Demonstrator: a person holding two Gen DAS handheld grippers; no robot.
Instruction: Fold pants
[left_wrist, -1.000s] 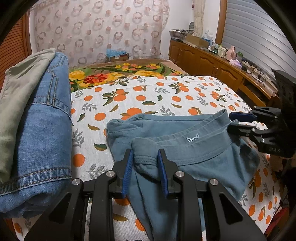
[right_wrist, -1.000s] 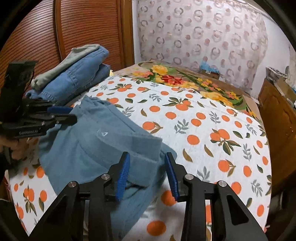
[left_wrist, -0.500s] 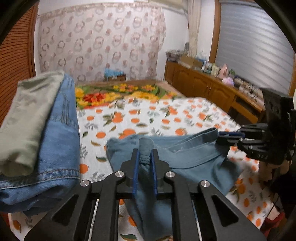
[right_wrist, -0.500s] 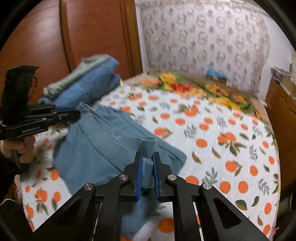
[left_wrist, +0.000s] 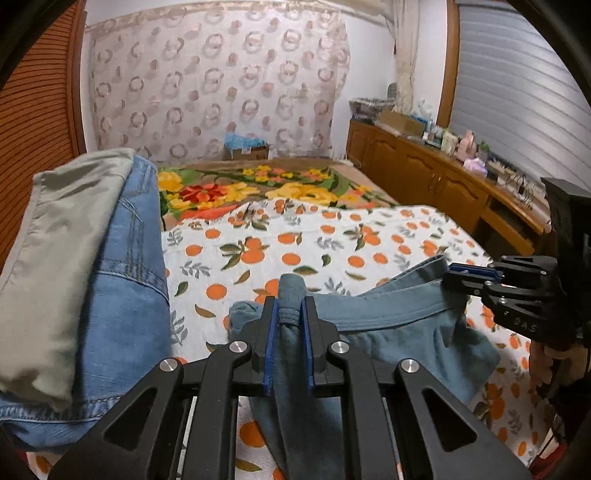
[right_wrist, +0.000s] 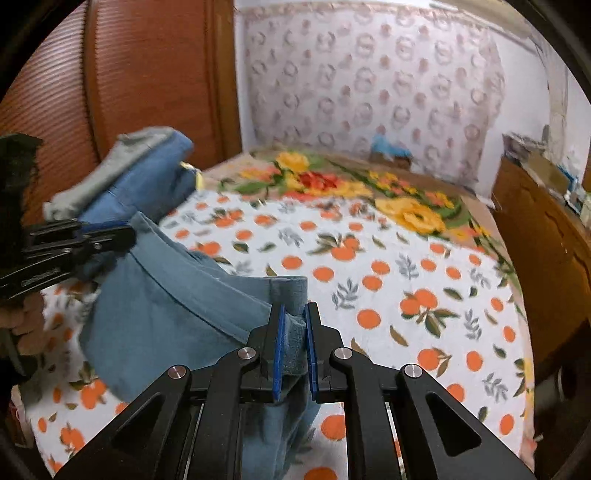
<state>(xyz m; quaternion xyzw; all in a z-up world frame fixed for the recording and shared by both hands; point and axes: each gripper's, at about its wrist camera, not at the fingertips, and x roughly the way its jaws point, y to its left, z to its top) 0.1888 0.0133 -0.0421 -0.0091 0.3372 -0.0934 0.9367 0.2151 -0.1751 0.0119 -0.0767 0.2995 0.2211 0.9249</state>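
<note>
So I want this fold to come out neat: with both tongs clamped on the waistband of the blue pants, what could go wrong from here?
1. Each set of tongs, left and right, pinches only a small bunch of the waistband of the blue pants, so the cloth might slip out when lifted.
2. The legs hang bunched below, so creases may get folded in.
3. The stack of folded clothes sits close on the left; a swinging leg could catch it.

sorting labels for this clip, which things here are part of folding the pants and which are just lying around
In the job:
- teal pants, waistband pinched at both ends
- left gripper, fingers shut on them
- right gripper, likewise
- orange-print bedsheet

Lying about:
- folded jeans
- grey-green garment on them
- floral blanket
- cluttered sideboard
</note>
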